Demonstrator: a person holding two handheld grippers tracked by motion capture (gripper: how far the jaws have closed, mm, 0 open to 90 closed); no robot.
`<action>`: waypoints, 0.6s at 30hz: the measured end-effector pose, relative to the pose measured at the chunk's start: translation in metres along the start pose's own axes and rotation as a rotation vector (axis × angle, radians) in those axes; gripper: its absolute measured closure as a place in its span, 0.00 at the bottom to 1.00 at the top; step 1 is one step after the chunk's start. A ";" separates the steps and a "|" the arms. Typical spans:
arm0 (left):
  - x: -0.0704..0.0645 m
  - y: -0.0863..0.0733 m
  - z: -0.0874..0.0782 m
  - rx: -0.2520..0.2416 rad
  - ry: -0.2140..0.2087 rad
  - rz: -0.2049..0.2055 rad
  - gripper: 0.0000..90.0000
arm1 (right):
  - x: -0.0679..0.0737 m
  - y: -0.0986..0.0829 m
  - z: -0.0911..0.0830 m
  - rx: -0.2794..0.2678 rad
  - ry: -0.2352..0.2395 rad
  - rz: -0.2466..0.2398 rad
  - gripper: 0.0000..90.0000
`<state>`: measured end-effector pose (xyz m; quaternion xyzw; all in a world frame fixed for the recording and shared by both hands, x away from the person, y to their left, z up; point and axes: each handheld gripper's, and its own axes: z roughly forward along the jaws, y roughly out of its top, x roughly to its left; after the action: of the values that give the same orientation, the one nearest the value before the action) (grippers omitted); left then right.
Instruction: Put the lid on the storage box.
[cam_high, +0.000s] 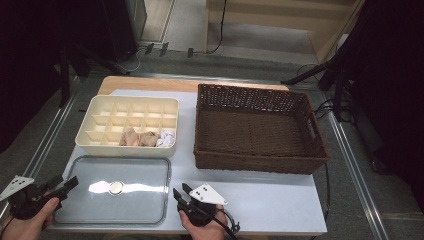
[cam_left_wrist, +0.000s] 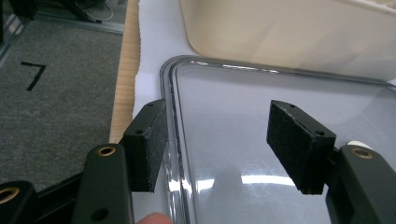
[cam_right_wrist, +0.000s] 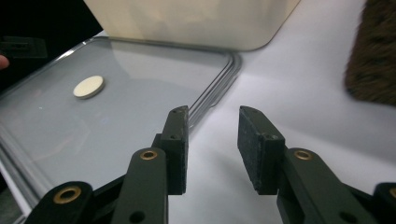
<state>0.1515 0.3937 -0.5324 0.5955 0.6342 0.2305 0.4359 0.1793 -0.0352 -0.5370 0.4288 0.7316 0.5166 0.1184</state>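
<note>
Flanking the clear lid (cam_high: 114, 189) at the lower left of the high view, you hold both grippers low, one at each short end. Your left gripper (cam_high: 67, 184) stands open, its jaws straddling the lid's raised rim in the left gripper view, one pad outside the edge and one over the clear panel. Your right gripper (cam_high: 181, 192) is also open, with a narrower gap, just beside the lid's right edge; in the right gripper view its left jaw sits over the rim's corner and the right jaw over bare worktop (cam_high: 270, 197).

To lift well, judge each bite to sit squarely across the rim before closing, and close both ends together so the lid rises level rather than twisting. The small round knob (cam_high: 116, 187) at centre is well apart from either gripper.

Above the lid in the frame, the cream divided box (cam_high: 100, 142) lies near its far edge, with small rolled cloths (cam_high: 148, 138) in its front compartments. The wicker basket (cam_high: 260, 162) fills the right centre. Open room lies at lower right, between your right gripper and the worktop's edge.
</note>
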 end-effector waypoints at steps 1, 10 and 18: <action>0.001 0.000 0.000 0.000 0.001 0.001 0.44 | 0.002 -0.001 0.002 0.012 0.006 0.024 0.72; 0.012 0.004 -0.006 0.003 0.018 -0.004 0.56 | 0.002 -0.002 0.007 0.067 -0.010 0.126 0.77; 0.018 0.002 0.000 0.042 0.009 -0.036 0.63 | 0.008 -0.003 0.015 0.095 0.034 0.246 0.78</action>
<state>0.1539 0.4117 -0.5360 0.5920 0.6516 0.2119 0.4244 0.1819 -0.0197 -0.5442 0.5114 0.6991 0.4992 0.0215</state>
